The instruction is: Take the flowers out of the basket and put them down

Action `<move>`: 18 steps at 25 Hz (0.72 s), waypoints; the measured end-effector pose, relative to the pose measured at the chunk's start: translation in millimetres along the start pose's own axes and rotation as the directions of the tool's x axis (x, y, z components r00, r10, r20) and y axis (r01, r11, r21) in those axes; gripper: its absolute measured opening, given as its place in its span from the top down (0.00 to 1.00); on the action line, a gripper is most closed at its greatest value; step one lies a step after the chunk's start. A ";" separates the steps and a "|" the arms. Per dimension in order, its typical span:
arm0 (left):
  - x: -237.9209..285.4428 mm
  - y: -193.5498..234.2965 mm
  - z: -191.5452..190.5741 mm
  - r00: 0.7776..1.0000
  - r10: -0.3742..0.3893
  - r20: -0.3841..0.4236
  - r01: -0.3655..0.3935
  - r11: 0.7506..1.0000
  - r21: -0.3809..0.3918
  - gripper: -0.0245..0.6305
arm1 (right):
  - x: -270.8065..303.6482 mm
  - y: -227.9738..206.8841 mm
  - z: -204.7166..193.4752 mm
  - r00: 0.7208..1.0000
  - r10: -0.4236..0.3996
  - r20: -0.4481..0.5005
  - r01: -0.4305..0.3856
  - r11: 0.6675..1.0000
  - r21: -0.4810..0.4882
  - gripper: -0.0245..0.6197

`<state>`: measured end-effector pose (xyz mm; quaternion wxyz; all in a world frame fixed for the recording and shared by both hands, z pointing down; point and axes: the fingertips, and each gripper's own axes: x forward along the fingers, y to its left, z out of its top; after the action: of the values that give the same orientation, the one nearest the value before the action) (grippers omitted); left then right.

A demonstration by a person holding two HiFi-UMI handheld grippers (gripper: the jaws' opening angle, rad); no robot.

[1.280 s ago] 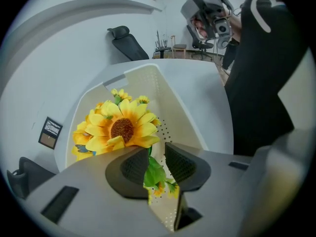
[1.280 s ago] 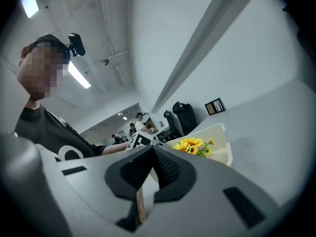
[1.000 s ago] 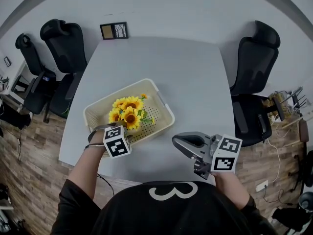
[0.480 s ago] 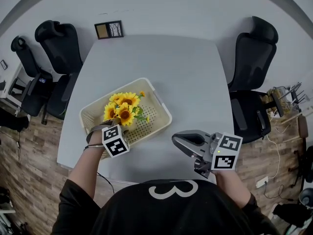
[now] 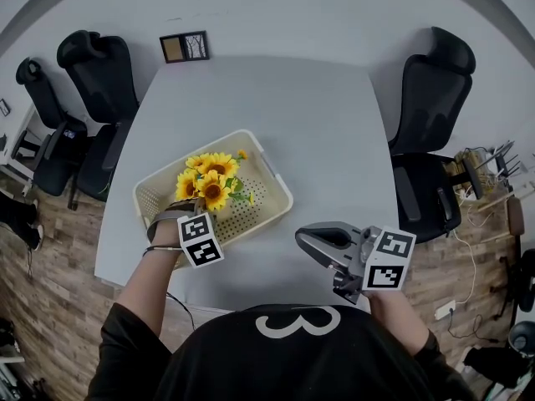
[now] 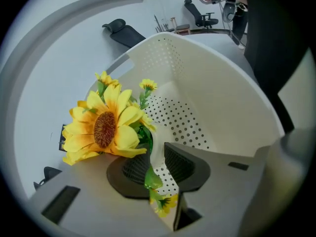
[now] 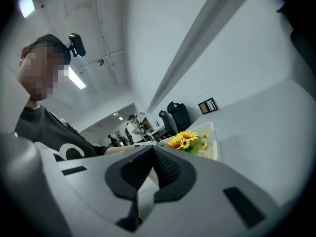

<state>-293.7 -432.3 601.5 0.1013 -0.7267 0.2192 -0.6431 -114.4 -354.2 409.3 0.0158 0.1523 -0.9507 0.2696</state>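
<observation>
The left forearm (image 5: 150, 278) is reaching forward to the near corner of the basket (image 5: 276, 192). The left gripper (image 6: 156, 157) is pointing steeply down into the basket. Its jaws have just been closing, with a green flower stem (image 6: 147, 144) lying between them and a narrow gap showing. The right gripper (image 5: 303, 239) is hovering just right of the basket, pointing nearly level towards the left, its jaws meeting at the tips on nothing.

Bright, even indoor light falls from above. In the right gripper view a ceiling strip lamp (image 7: 76, 78) glows white. The pale tabletop (image 5: 318, 132) carries only faint, soft shadows. Every view bends strongly toward its dark, rounded corners. In the left gripper view the sunflower (image 6: 103, 127) is sharp, while the nearest foreground blurs.
</observation>
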 end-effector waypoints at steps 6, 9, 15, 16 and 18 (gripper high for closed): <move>6.7 -3.0 -0.2 0.999 -0.022 -0.023 0.024 0.998 0.053 0.82 | -3.3 -1.2 -2.8 1.000 -0.007 0.003 0.007 1.000 0.014 0.95; 10.3 -4.9 0.1 0.998 -0.058 -0.037 0.061 0.994 0.092 0.83 | -2.6 -3.0 -3.5 1.000 -0.008 0.004 0.008 1.000 0.018 0.95; 11.3 -7.7 0.9 0.996 -0.077 -0.046 0.082 0.989 0.125 0.84 | -1.5 -2.7 -5.1 1.000 0.000 0.011 0.000 1.000 0.025 0.95; 11.0 -7.8 1.1 0.996 -0.075 -0.042 0.080 0.989 0.125 0.84 | -1.8 -2.9 -5.6 1.000 0.001 0.011 -0.001 1.000 0.027 0.95; 10.5 -7.6 1.7 0.997 -0.072 -0.041 0.077 0.988 0.131 0.85 | -2.4 -4.0 -6.7 1.000 0.000 0.010 0.000 1.000 0.031 0.95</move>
<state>-289.8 -430.5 613.9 0.1214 -0.7142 0.1504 -0.6727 -111.3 -353.3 416.8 0.0085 0.1540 -0.9464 0.2837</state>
